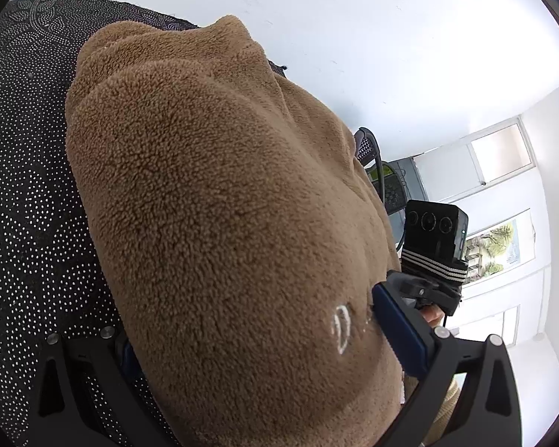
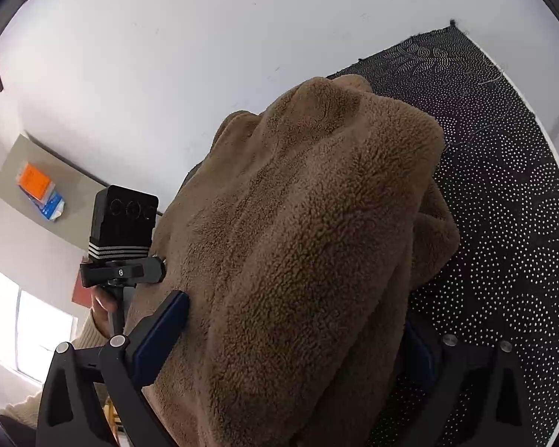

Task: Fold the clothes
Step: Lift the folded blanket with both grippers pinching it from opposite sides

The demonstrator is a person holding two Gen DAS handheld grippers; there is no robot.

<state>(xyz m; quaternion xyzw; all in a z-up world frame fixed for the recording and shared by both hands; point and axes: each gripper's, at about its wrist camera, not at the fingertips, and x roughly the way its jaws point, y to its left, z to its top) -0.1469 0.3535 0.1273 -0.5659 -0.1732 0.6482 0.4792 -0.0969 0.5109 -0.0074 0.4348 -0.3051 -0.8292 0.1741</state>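
here both hand-held grippers clamp the brown fleece garment [image 1: 212, 193]: left hand-held gripper [image 1: 257, 350] and right hand-held gripper [image 2: 298, 339] side by side, fabric filling each frame's centre, running toward the dotted black cloth [image 2: 503, 186].

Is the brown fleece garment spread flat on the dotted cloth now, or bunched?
Bunched: the brown fleece garment hangs in thick folds, clamped by both grippers, not flat.

Dotted black cloth [image 1: 26, 171] — the work surface

A brown fleece garment [image 1: 220, 201] lies bunched directly on it.
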